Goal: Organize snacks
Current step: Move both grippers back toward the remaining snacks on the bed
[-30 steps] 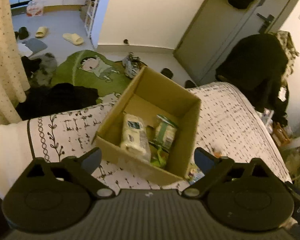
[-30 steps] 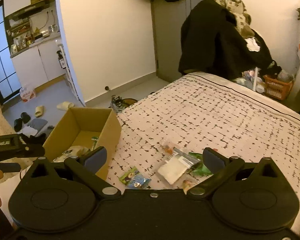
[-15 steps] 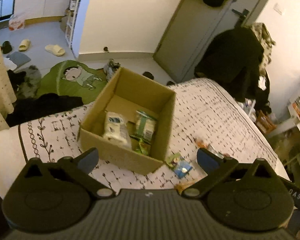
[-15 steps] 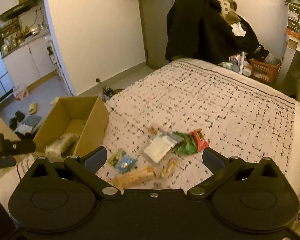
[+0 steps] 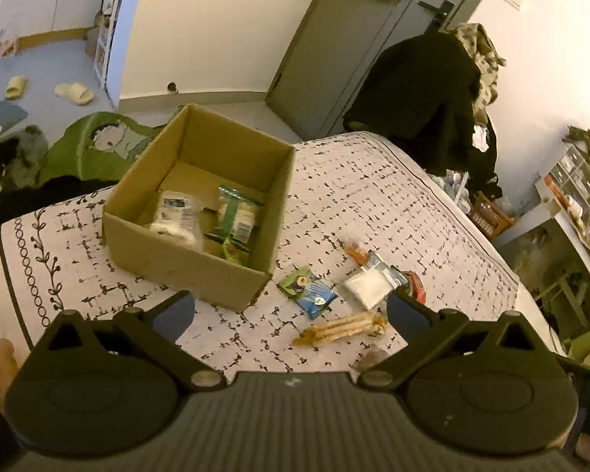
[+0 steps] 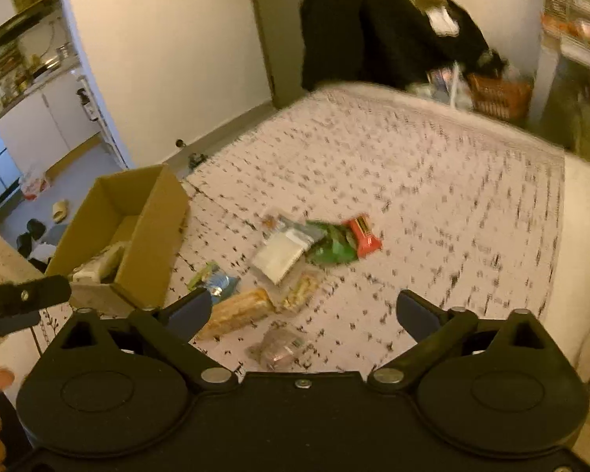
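Both cameras had pulled back from box [image 5: 200, 212]; snack packets [image 6: 279, 255] beside it light, crinkly, pinch edges. Left claw [image 5: 291, 310], right claw [image 6: 303, 310] gaped empty.

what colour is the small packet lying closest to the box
Blue and green packet, clearest in the left wrist view.

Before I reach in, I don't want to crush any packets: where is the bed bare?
Bare bedspread runs from the red packet toward the bed's far edge, and on the box's outer side with the vine border. Crowded: the strip beside the box, where the white pouch, blue-green packet and long tan pack lie.
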Motion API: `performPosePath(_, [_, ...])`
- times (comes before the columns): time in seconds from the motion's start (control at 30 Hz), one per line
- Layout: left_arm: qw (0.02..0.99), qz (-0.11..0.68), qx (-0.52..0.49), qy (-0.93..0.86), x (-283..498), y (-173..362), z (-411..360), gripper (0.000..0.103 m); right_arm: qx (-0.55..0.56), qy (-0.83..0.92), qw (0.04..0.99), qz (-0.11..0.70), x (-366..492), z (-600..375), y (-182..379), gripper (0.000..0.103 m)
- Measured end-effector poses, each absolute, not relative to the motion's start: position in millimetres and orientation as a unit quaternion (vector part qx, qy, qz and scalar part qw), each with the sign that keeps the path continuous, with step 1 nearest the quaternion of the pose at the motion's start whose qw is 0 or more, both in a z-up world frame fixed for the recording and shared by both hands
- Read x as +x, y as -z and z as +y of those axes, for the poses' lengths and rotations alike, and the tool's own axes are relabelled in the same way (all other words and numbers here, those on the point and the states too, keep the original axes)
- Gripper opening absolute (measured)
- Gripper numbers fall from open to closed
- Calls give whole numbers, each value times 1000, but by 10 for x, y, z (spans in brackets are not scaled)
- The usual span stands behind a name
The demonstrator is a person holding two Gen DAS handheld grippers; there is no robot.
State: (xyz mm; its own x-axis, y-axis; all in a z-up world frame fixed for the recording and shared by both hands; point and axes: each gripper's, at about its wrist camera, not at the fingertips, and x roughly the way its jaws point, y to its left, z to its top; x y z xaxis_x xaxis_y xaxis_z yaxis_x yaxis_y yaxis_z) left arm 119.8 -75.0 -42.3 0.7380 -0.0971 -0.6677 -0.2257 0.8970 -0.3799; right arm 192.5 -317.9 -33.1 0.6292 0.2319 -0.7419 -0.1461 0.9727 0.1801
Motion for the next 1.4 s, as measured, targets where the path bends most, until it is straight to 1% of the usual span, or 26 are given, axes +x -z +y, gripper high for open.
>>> performPosePath(0.07, [907, 360, -215, -29, 1225, 450, -830, 102, 71, -100, 892, 435, 1978, -3230, 416, 88])
performPosePath(0.23, [913, 353, -203, -6, 1268, 529, -1017, 99, 126, -103, 868, 469, 2029, -3287, 593, 75])
performPosePath(0.3, [920, 344, -189, -4, 1271, 541, -1086, 98, 135, -104, 863, 476, 2026, -3254, 649, 73])
performPosePath(0.37, [923, 343, -175, -1, 1295, 575, -1138, 94, 139, -106, 859, 481, 2032, -3194, 690, 72])
performPosePath(0.47, [922, 347, -170, -5, 1313, 622, -1174, 84, 155, -100, 853, 488, 2048, -3146, 753, 67])
performPosePath(0.53, [922, 349, -168, -4, 1324, 649, -1211, 74, 170, -93, 849, 492, 2061, -3135, 805, 65])
performPosePath(0.63, [915, 362, -177, 5, 1381, 722, -1261, 64, 198, -78, 840, 498, 2081, -3140, 885, 62])
performPosePath(0.7, [913, 366, -181, 11, 1417, 778, -1292, 63, 223, -65, 835, 498, 2092, -3184, 934, 61])
performPosePath(0.87, [913, 371, -172, 17, 1515, 966, -1354, 63, 249, -43, 819, 515, 2154, -3200, 1116, 51])
performPosePath(1.17, [891, 404, -205, 15, 1820, 1332, -1306, 63, 270, -43, 799, 536, 2270, -3158, 1305, 50])
performPosePath(1.4, [889, 415, -195, 18, 1950, 1550, -1335, 63, 292, -49, 778, 554, 2375, -3137, 1459, 50])
